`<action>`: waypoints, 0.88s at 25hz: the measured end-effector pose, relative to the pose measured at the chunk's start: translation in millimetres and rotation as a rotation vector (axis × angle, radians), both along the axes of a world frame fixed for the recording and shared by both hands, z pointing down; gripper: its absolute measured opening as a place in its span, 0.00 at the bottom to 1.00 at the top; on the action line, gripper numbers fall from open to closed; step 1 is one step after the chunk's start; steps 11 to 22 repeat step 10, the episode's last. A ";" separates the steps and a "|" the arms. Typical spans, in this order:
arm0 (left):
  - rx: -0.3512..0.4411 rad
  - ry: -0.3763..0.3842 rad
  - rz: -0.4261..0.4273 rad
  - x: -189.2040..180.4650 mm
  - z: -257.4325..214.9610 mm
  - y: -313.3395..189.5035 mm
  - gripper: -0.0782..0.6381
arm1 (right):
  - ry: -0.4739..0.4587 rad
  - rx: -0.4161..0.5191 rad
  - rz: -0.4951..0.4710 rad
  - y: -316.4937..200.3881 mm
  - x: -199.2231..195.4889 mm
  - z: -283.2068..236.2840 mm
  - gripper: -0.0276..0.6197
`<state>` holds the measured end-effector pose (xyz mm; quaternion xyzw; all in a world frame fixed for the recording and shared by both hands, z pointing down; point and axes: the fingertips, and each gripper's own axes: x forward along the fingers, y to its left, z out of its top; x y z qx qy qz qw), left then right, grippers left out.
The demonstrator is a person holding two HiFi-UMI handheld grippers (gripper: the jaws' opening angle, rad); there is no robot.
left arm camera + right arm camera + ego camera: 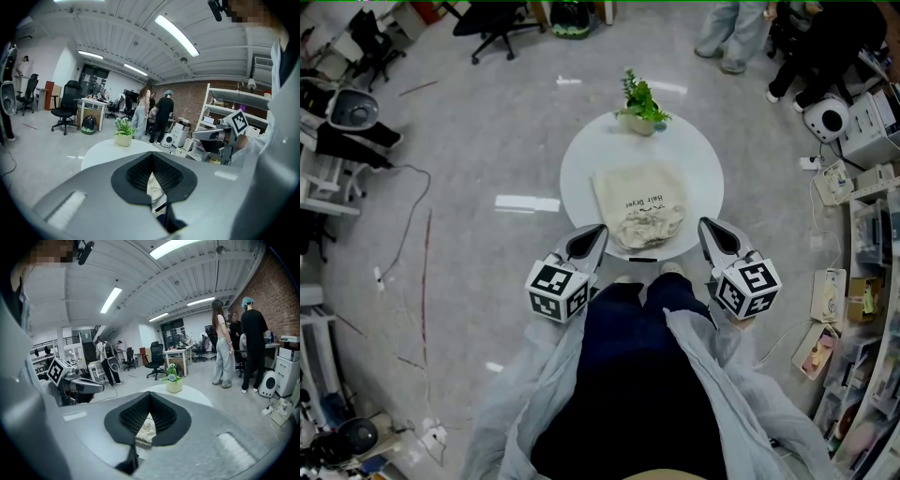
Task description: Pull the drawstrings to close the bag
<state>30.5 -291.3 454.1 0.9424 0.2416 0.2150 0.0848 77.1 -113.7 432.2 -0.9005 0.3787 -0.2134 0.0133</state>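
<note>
Cream drawstring bag (639, 211) lies flat on round white table (581, 164), from the middle toward the near edge. Dark print on its upper half. The end nearest the person is bunched and creased. Drawstrings too small to make out.

Potted plant (639, 103) stands at the table's far edge, apart from the bag.

Left gripper (598, 230) at the near-left edge of the table, tips just beside the bag's near-left corner. Its own view shows the left gripper (152, 157) with jaws closed, tips meeting. Pale bag cloth (154, 187) shows through the gap behind the tips. Whether anything is pinched: cannot tell.

Right gripper (705, 225) at the near-right edge, a little off the bag's near-right corner. Its own view shows the right gripper (150, 397) closed tip to tip, with bag cloth (145, 430) visible beyond the gap.

Both grippers angle inward toward the bag.

Around: grey floor (487, 141), black office chair (492, 28) at the far left, people (229, 343) standing beyond the table.
</note>
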 end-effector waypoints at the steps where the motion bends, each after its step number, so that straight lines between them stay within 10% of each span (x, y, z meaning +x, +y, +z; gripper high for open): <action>1: 0.005 -0.003 0.001 0.3 1.2 -0.3 0.13 | -0.002 -0.004 0.001 0.6 0.1 0.9 0.05; 22: 0.007 -0.019 0.004 4.0 5.5 -2.6 0.13 | -0.030 -0.031 0.015 4.4 1.8 9.9 0.05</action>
